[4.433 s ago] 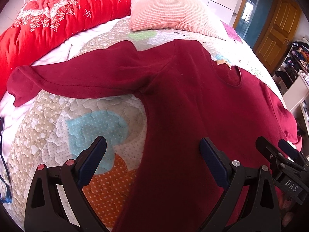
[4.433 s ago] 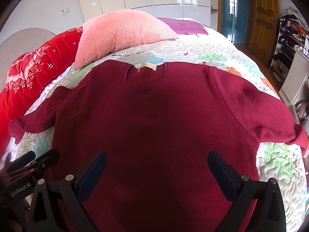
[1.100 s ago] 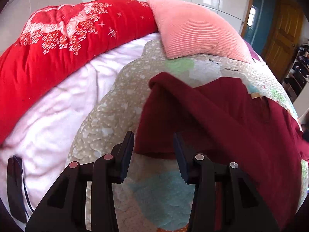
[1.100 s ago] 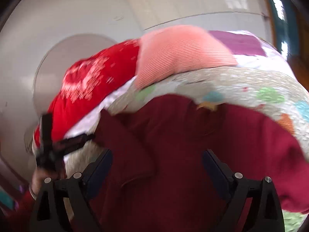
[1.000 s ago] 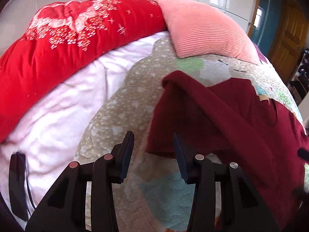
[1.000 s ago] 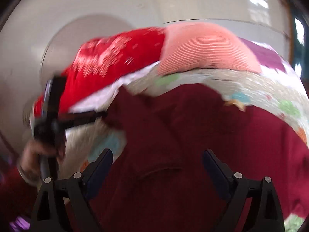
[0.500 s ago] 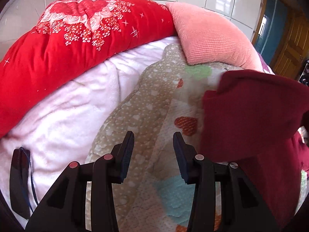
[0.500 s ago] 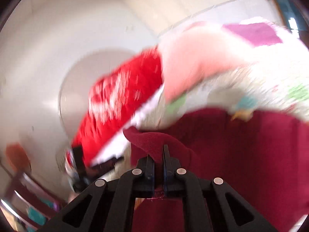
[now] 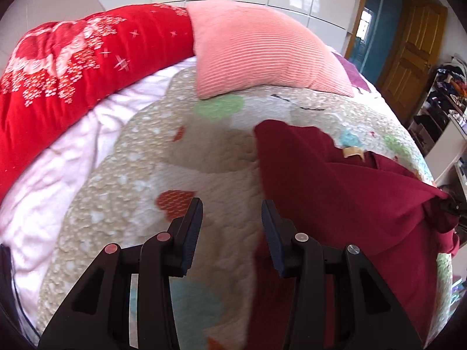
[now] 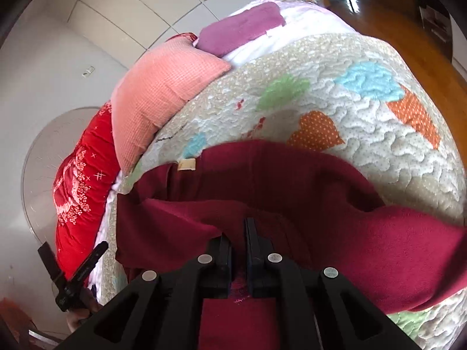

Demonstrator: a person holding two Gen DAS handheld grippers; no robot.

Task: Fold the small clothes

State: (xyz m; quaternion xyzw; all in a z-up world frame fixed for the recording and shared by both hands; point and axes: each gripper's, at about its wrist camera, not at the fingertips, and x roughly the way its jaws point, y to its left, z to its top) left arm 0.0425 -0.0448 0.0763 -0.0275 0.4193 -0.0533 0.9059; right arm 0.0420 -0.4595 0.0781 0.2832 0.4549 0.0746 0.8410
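A dark red long-sleeved sweater lies on the quilted bed. Its left sleeve is folded across the body. My right gripper is shut on the end of that sleeve and holds it over the sweater's body. A beige neck label shows at the collar. My left gripper is open and empty over bare quilt, just left of the sweater's folded edge. The right gripper shows at the far right of the left wrist view.
A pink ribbed pillow and a red flowered duvet lie at the head of the patchwork quilt. A purple cloth lies beyond the pillow. Wooden doors and shelves stand to the right.
My right gripper shut on the left sleeve and carried it to the right across the sweater's body. My left gripper let the sleeve go and now hangs over bare quilt.
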